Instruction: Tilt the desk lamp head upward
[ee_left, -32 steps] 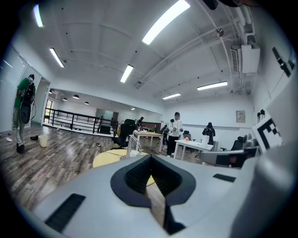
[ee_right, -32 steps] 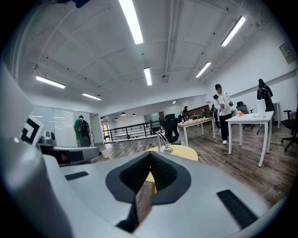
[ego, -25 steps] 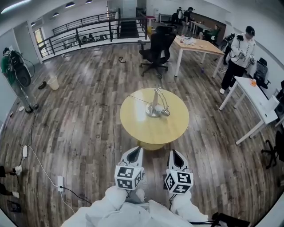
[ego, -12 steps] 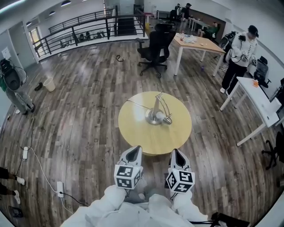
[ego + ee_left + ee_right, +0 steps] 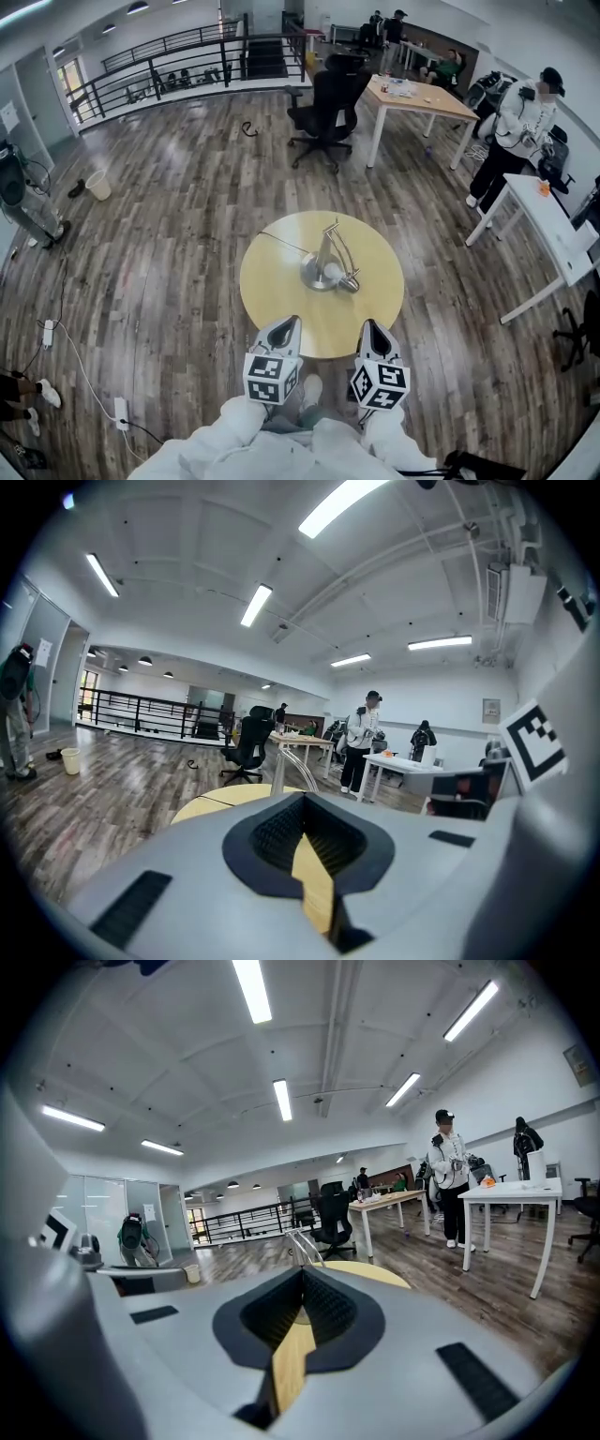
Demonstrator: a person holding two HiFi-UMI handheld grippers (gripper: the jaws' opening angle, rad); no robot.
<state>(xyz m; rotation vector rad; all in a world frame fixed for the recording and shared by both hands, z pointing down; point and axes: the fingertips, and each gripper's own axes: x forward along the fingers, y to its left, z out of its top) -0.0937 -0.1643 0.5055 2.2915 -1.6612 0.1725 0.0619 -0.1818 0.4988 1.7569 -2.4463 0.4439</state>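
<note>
A silver desk lamp (image 5: 327, 264) stands near the middle of a round yellow wooden table (image 5: 277, 300), its thin arm leaning and its head (image 5: 348, 280) low, close to the tabletop. Its arm also shows in the left gripper view (image 5: 284, 772) and the right gripper view (image 5: 302, 1246). My left gripper (image 5: 285, 327) and right gripper (image 5: 372, 333) hang side by side over the table's near edge, short of the lamp. Both are shut with nothing between the jaws.
A black office chair (image 5: 323, 111) and a long wooden desk (image 5: 417, 97) stand beyond the table. A white desk (image 5: 548, 220) is at the right with a person (image 5: 514, 131) by it. A railing (image 5: 169, 56) runs along the back. Cables (image 5: 84, 361) lie on the floor at left.
The round table and lamp have drawn nearer to me and slid lower in the head view. Both grippers now reach over its near edge; their jaws stay shut.
</note>
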